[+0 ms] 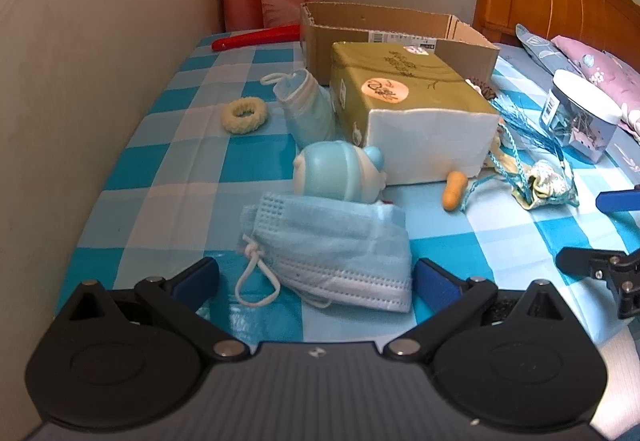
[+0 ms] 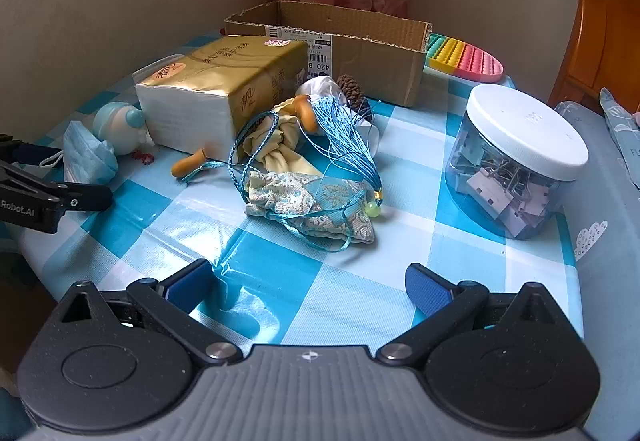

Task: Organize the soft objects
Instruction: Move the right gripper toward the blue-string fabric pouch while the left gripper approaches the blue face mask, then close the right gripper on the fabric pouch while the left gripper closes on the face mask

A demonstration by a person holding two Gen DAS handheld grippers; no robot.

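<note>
Left wrist view: left claw (image 1: 316,279) spread wide around the near blue face mask (image 1: 332,253) on the checked desk (image 1: 160,145); grab not yet made, next pinch and carry to cardboard box (image 1: 468,53) far back. Right wrist view: right claw (image 2: 310,287) spread, empty, brocade pouch (image 2: 312,201) just ahead.

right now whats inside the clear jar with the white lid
The clear jar holds binder clips, pale bodies with wire handles, piled against the wall. The white lid is on and covers the top, so how full it is stays hidden.
</note>
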